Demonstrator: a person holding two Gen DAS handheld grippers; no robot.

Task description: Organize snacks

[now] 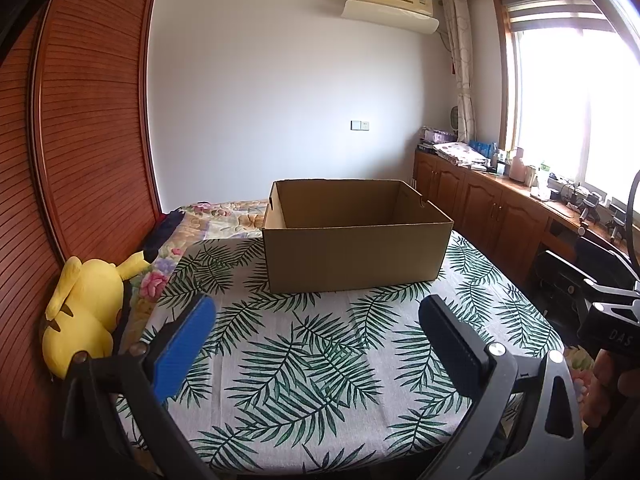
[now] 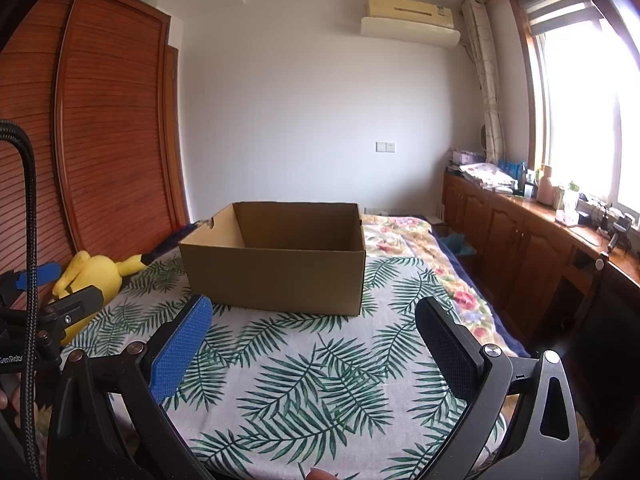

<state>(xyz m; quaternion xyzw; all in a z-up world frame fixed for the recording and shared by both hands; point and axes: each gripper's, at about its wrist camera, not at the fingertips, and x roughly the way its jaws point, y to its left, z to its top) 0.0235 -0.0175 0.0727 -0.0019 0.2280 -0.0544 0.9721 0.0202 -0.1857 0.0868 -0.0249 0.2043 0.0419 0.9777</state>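
So I had both grippers up over the bed, which was covered with a white cloth [image 1: 320,360] printed with green fern leaves, and a flowery bedspread [image 2: 432,256] showed out from under it on the far and window sides. Plain white wall behind, an air conditioner [image 1: 390,2] up high, a big slatted wooden wardrobe [image 1: 92,120] along one side and low wooden cabinets [image 1: 480,204] under the bright window [image 1: 572,112] on the other, their top cluttered with small stuff I couldn't make out.

The cardboard box [image 1: 356,236] sat open-topped toward the far end of the fern cloth, nothing visible inside it from either camera. A yellow plush toy [image 1: 84,312] lay just off the cloth's edge, against the wardrobe.

My left gripper [image 1: 318,320] had its jaws spread wide with nothing between them — same for my right gripper [image 2: 314,322], wide apart and holding nothing. Both hung above the near half of the cloth, short of the box.

Open cloth lay between the grippers and the box's near wall — bare fabric. On the window side the bed edge dropped off toward the cabinets.
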